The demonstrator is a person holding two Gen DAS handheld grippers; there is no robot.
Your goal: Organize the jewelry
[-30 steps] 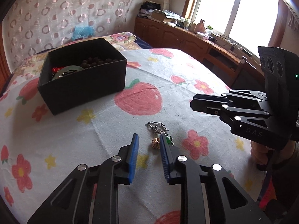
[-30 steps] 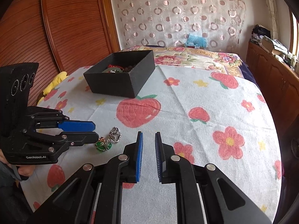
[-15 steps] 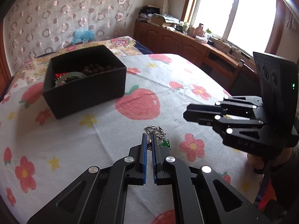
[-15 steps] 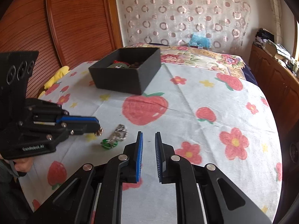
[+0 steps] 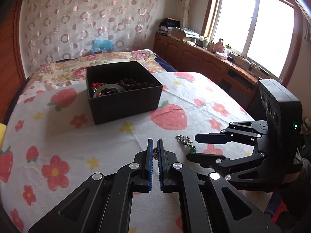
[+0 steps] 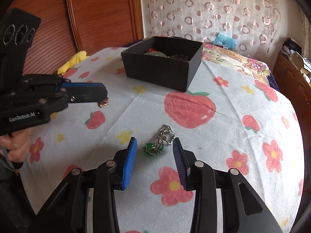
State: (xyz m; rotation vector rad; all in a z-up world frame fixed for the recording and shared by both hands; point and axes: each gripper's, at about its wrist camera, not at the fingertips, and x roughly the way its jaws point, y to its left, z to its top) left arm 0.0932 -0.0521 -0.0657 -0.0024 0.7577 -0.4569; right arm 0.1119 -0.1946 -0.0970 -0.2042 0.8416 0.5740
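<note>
A black open box [image 5: 124, 93] holds dark beads, a pale green bangle and red pieces; it also shows in the right wrist view [image 6: 162, 62]. My left gripper [image 5: 155, 145] is shut on a small gold trinket [image 6: 103, 103] and holds it above the cloth. A silver chain with a green pendant [image 6: 155, 148] lies on the cloth, also visible in the left wrist view [image 5: 185, 140]. My right gripper [image 6: 154, 144] is open, its blue pads on either side of the pendant.
The table [image 6: 243, 136] has a white cloth printed with strawberries and flowers. A yellow object [image 6: 72, 62] lies at its far left edge. A wooden cabinet [image 5: 204, 62] under the window stands to the right. A bed with floral cover [image 5: 93, 62] lies behind the box.
My left gripper closed on the gold trinket and lifted it away to the left. My right gripper opened and moved forward over the green pendant and chain.
</note>
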